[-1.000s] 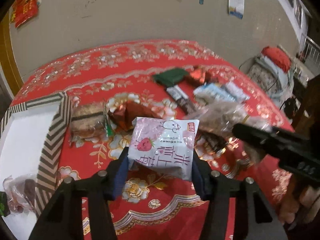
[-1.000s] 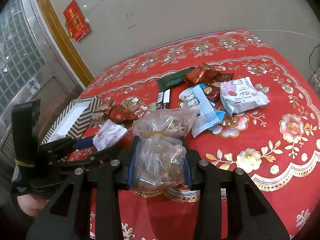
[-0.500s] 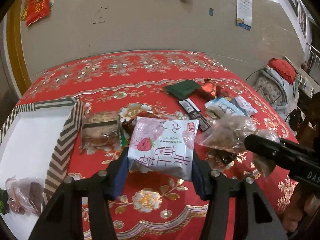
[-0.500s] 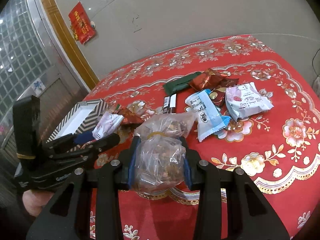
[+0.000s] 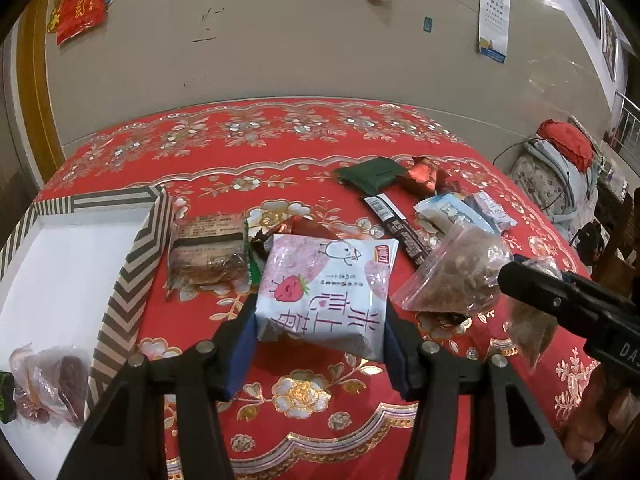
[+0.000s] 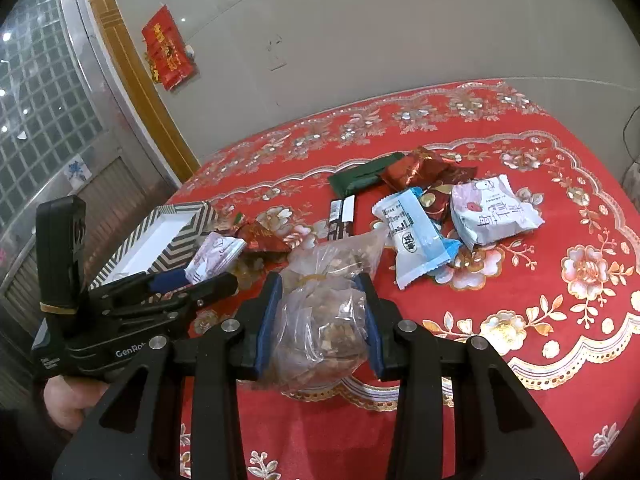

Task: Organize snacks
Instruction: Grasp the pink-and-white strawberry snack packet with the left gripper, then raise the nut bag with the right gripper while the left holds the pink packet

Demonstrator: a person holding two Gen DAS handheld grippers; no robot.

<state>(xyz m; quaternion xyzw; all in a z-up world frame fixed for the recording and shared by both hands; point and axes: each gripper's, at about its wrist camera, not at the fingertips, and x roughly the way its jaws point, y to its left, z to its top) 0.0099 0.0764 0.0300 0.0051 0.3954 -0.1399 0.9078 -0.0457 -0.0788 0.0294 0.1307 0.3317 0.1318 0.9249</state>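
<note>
Your left gripper [image 5: 320, 332] points down toward the red floral tablecloth [image 5: 280, 160], its blue pads pinching a white-and-pink strawberry-print snack packet [image 5: 326, 290] by its sides, the packet lifted clear of the cloth. At ten o'clock from it sits the zigzag-striped white-lined box [image 5: 132, 276], with clear-wrapped dark snacks [image 5: 52, 380] already inside near its lower corner. Your right gripper [image 6: 318, 326] tilts down less steeply and clamps a clear plastic bag of brown nuts [image 6: 320, 320] between its pads. From the right wrist view, your left hand [image 6: 68, 404] grips its handle at eight o'clock, and a second strawberry-print packet [image 6: 494, 212] lies on the cloth at two o'clock.
</note>
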